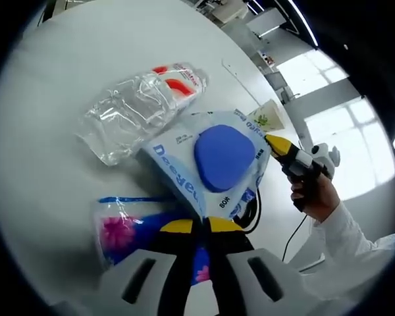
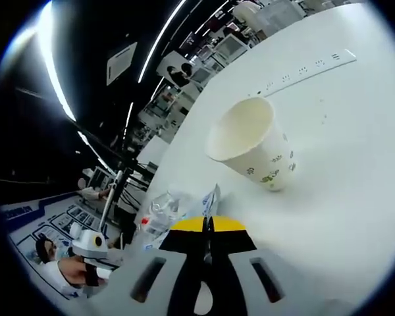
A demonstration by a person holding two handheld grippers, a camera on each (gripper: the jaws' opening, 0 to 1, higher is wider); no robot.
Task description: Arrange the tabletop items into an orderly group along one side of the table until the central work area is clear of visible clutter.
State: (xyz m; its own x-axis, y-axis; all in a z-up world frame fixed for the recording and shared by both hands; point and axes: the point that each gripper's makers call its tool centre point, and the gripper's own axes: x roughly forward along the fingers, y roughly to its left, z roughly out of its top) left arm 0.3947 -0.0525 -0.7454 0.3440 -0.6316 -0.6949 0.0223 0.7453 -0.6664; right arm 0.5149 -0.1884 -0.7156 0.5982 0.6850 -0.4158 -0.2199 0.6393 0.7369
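Pinching the wipes pack [image 1: 214, 164] corner with my right gripper [image 2: 207, 227], jaws clamped on it; left gripper [image 1: 201, 227] closed on the floral tissue pack [image 1: 128, 230]. Risk: dragging topples the paper cup [image 2: 250, 145] far right, or shoves the crushed bottle [image 1: 138, 108].

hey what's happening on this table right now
A person is tidying a white table with a gripper in each hand. The left gripper is shut on a blue-and-pink floral packet, beside a wet-wipes pack and a crushed clear plastic bottle. The right gripper is shut on the edge of the wipes pack, with a paper cup standing just ahead of it. The items sit clustered together.
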